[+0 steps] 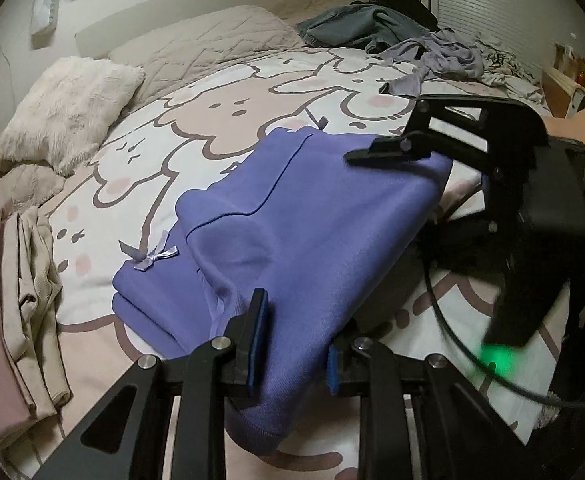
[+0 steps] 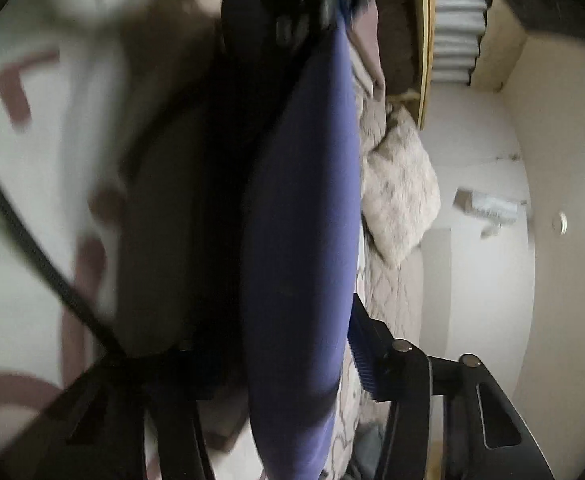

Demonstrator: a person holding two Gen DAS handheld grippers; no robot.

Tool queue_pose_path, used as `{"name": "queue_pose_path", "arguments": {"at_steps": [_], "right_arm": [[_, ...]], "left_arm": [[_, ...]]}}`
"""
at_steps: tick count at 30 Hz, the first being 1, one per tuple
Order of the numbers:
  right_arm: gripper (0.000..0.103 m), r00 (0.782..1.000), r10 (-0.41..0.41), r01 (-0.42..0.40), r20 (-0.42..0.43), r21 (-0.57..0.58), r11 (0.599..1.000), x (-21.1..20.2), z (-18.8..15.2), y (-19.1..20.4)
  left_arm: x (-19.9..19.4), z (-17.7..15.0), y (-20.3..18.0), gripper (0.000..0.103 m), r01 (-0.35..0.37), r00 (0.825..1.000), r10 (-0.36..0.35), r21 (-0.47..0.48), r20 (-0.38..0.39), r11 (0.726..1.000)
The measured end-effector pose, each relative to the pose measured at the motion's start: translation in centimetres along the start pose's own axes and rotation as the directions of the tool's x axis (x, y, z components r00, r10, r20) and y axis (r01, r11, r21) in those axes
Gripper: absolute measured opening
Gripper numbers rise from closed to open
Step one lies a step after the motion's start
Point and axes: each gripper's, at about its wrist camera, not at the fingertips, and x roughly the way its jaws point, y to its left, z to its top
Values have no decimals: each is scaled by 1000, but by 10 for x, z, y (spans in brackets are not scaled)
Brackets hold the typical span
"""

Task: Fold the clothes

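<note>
A folded purple garment [image 1: 312, 216] with a small satin bow [image 1: 150, 256] lies across the cartoon-print bedsheet [image 1: 220, 108]. In the left wrist view my left gripper [image 1: 296, 340] is shut on its near edge, the blue pads pinching the cloth. My right gripper [image 1: 376, 160] reaches in from the right at the garment's far right corner. One finger lies on top and the other is hidden underneath, and that edge is lifted off the bed. The blurred right wrist view has the purple garment [image 2: 304, 240] running edge-on between the fingers of the right gripper [image 2: 292, 360], with the blue pad [image 2: 362, 364] against it.
A heap of unfolded grey and dark clothes [image 1: 412, 48] lies at the far side of the bed. A fluffy pillow [image 1: 68, 108] is at the left, and beige folded clothes [image 1: 32, 300] lie near the left edge. A black cable [image 1: 444, 320] trails from the right gripper.
</note>
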Motion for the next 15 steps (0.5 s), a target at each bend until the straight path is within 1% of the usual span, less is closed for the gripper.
{"name": "queue_pose_path", "arguments": {"at_steps": [3, 5, 7, 10, 13, 15], "right_arm": [[43, 999, 5, -6, -43, -14, 1000, 5, -23, 1], [36, 999, 11, -12, -46, -35, 999, 2, -37, 4], [34, 1000, 2, -3, -25, -75, 997, -3, -48, 10], [34, 1000, -30, 30, 0, -102, 994, -11, -51, 15], [35, 998, -59, 62, 31, -133, 989, -17, -53, 19], [35, 998, -49, 54, 40, -142, 988, -19, -53, 20]], "left_arm": [[4, -1, -3, 24, -7, 1000, 7, 23, -11, 1000], [8, -1, -7, 24, -19, 1000, 20, 52, -17, 998], [10, -3, -11, 24, -40, 999, 41, 87, -19, 995], [13, -7, -20, 25, -98, 995, 100, 161, -7, 982], [15, -13, -30, 27, -163, 986, 164, 239, 15, 957], [18, -16, -35, 28, -189, 981, 191, 274, 22, 943]]}}
